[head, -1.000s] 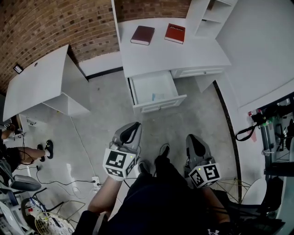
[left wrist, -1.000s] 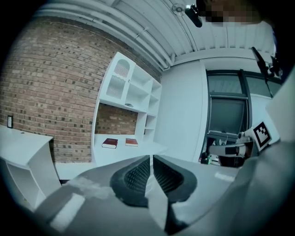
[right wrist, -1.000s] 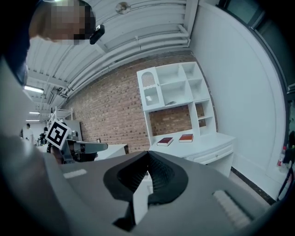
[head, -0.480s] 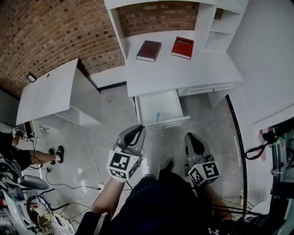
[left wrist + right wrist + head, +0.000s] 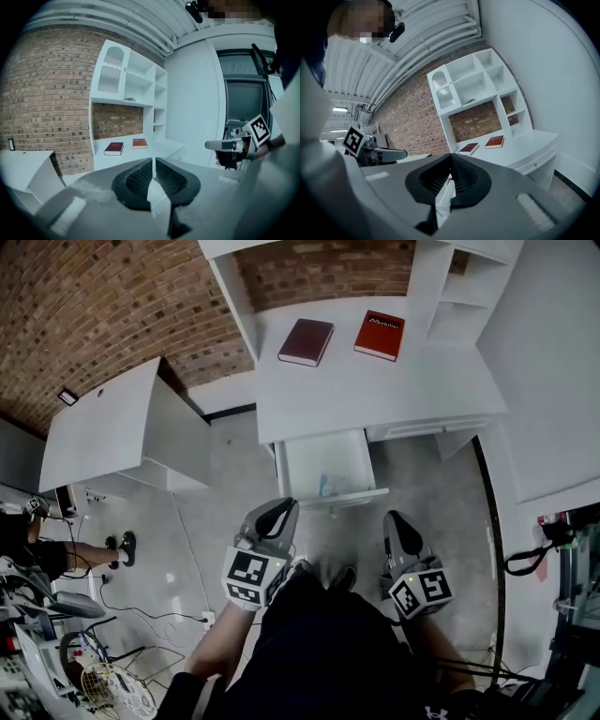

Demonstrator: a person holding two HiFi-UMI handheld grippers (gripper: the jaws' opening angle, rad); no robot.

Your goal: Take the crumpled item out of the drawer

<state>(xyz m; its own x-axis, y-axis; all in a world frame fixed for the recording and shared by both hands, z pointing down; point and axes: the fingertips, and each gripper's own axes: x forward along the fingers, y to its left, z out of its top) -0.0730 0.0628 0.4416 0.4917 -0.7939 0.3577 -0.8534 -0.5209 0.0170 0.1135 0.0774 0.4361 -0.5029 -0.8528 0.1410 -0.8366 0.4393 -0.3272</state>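
Note:
The white desk (image 5: 375,381) has its left drawer (image 5: 319,454) pulled open toward me. A small pale blue crumpled item (image 5: 325,486) lies at the drawer's front edge. My left gripper (image 5: 277,510) hangs over the floor just left of the drawer front, and its jaws are together with nothing between them (image 5: 153,161). To the right of the drawer front is my right gripper (image 5: 394,519), also shut and empty (image 5: 451,157). Both grippers are apart from the drawer. Neither gripper view shows the drawer's inside.
A dark red book (image 5: 306,341) and a red book (image 5: 379,335) lie on the desk top, under white shelves (image 5: 450,277). A white cabinet (image 5: 112,432) stands at the left. Cables and a socket (image 5: 202,618) lie on the floor; someone's legs (image 5: 84,554) show far left.
The desk and open drawer have come closer to me and to both grippers. The grippers keep their pose in front of my body, jaws unchanged.

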